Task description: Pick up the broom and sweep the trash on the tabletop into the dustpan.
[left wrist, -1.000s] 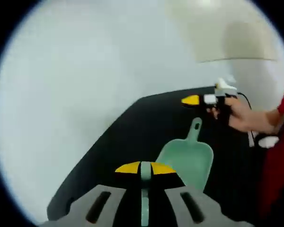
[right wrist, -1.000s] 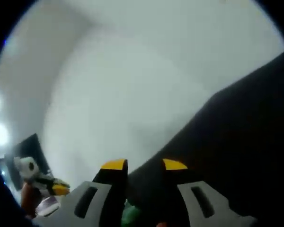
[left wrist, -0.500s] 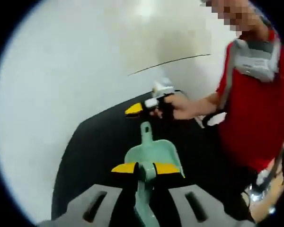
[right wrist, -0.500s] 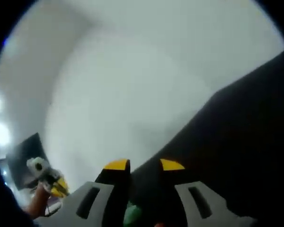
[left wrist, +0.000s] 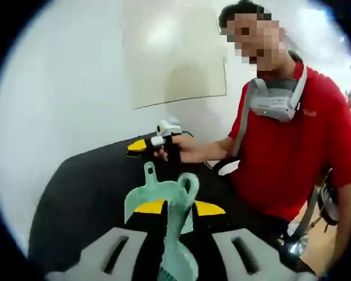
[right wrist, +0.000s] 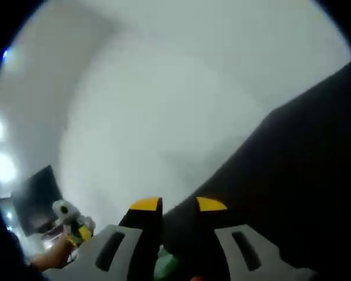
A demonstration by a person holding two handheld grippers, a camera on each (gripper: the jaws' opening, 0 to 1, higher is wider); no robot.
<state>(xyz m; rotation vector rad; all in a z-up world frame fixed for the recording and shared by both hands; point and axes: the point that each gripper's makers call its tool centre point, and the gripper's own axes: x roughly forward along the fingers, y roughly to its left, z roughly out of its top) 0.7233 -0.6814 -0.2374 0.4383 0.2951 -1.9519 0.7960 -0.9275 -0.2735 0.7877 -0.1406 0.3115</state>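
The broom (left wrist: 178,234), pale green with a looped handle end, stands between the jaws of the left gripper (left wrist: 179,206), whose yellow tips close against its handle from both sides. Just beyond the broom the mint dustpan (left wrist: 149,196) lies flat on the black tabletop (left wrist: 76,193), its handle pointing away from the left gripper. Past the dustpan's handle, the right gripper (left wrist: 137,144) is held in the person's hand (left wrist: 184,149) above the far part of the tabletop; from there its jaw gap cannot be told. The person in a red shirt (left wrist: 292,152) sits to the right of the dustpan. In the right gripper view, the right gripper (right wrist: 175,204) shows its yellow tips slightly apart, with something green (right wrist: 164,268) low between the jaws; whether it is gripped cannot be told.
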